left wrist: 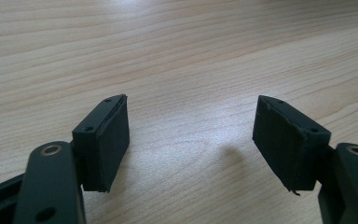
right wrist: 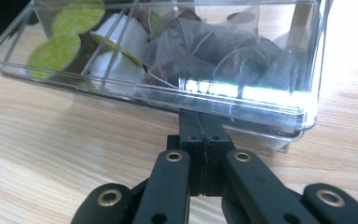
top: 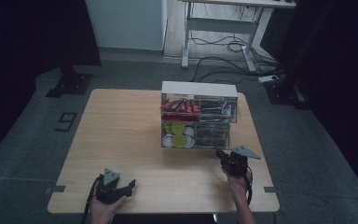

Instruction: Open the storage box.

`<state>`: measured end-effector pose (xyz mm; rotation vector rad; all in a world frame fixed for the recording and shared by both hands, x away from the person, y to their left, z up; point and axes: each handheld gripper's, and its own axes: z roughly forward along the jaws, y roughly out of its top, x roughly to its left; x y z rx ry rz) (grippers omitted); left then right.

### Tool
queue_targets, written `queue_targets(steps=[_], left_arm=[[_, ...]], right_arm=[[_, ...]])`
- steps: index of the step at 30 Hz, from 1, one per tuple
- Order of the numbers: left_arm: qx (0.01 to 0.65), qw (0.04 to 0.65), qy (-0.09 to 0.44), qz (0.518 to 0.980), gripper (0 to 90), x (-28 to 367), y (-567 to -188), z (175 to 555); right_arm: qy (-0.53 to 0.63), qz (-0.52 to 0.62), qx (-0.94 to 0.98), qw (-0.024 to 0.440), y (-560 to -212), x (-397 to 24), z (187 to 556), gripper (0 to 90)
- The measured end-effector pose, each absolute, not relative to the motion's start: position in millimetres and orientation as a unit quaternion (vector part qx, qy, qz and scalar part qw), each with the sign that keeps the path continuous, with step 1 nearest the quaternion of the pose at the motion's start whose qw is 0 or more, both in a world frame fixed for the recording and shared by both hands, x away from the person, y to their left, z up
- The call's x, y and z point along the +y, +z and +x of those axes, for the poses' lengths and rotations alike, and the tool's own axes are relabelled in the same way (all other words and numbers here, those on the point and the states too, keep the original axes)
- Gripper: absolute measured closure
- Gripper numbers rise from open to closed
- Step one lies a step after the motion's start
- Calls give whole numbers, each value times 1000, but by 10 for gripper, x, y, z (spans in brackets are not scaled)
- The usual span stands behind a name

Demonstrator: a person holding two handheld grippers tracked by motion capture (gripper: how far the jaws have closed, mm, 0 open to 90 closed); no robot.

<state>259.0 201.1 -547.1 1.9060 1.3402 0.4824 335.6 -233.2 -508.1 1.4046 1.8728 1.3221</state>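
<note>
Just ahead of the right tongs (top: pixel 223 156) stands a clear plastic organizer (top: pixel 199 116) with a white top, its stacked compartments holding red packets (top: pixel 181 107), round pods with green lids (right wrist: pixel 55 50) and translucent pyramid tea bags (right wrist: pixel 223 56). Its lower drawer (right wrist: pixel 242 105) juts out toward these tongs, and its glossy front lip blocks the way forward. The desk (top: pixel 121 140) under both tongs is pale wood-grain laminate, smooth and matte. Beyond the far edge lie grey floor, loose cables (top: pixel 219 60) and the legs of a white table (top: pixel 214 28).

The right tongs are pressed together — their black pads meet with no gap, tips tucked right under the drawer's front lip; whether anything is pinched between them cannot be told. The left tongs (left wrist: pixel 191 135) stand wide apart, flat black rubbery pads (left wrist: pixel 114 135) angled outward, with bare desk between them and nothing held. They sit well apart from the organizer, near the person's edge.
</note>
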Motion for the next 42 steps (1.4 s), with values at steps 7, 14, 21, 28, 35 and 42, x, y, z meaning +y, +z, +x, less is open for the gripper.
queue_targets(steps=[7,14,21,28,35,42], left_arm=[[526,368,190,743,276,2022,-5478,2594],[527,368,189,743,276,2032,-5482,2597],[531,368,195,738,275,2047,-5479,2594],[533,366,195,738,276,2039,-5498,2586],[534,367,199,735,276,2051,-5485,2573],[535,365,199,736,276,2041,-5506,2569]], right_arm=[[492,507,671,225,-5003,-2317,3355,894],[499,502,667,231,-4933,-2304,3374,894],[510,500,659,235,-4865,-2297,3401,894],[528,495,648,237,-4755,-2288,3453,894],[542,494,637,238,-4658,-2313,3510,894],[560,491,621,244,-4586,-2317,3554,894]])
